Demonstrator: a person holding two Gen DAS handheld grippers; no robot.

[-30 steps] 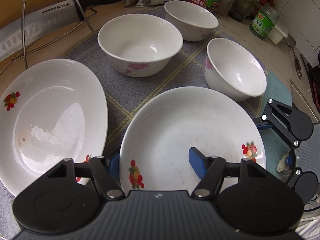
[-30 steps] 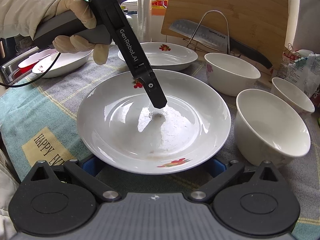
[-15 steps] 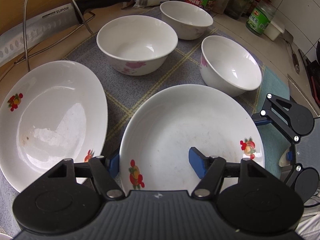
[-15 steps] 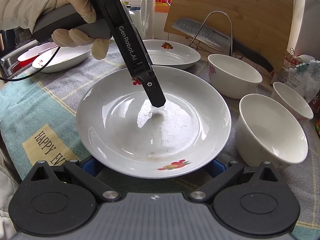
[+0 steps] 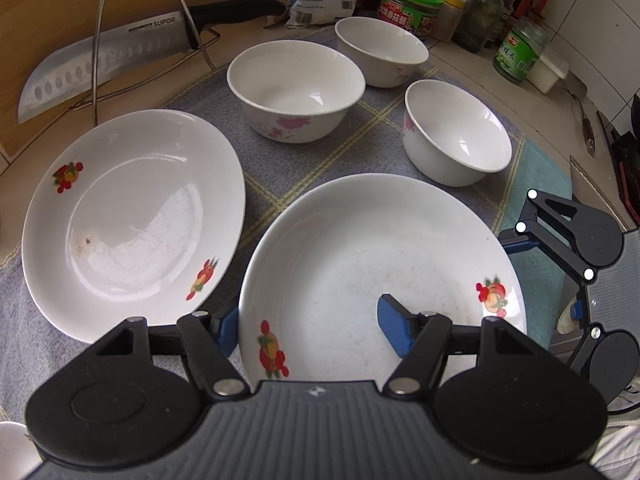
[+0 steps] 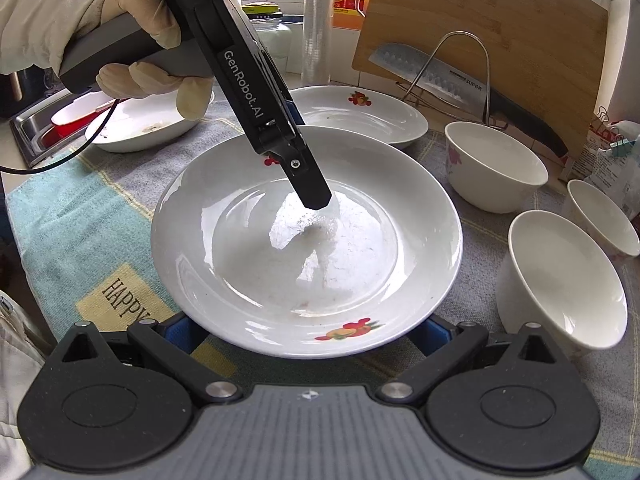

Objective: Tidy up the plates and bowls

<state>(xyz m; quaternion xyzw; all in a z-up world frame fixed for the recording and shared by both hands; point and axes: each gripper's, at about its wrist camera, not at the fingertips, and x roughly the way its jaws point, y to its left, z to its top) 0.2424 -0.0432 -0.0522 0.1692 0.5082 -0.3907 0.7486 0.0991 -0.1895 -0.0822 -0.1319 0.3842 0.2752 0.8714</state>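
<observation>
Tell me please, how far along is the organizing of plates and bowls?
Done: nothing looks stacked yet. In hand: the left gripper has its jaws shut on the rim of the near plate. Left: the second plate beside it, a third plate by the sink and the three bowls all stand separately on the cloth.

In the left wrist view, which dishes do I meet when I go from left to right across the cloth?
Left plate → large bowl → held plate → small bowl near the right edge.
</observation>
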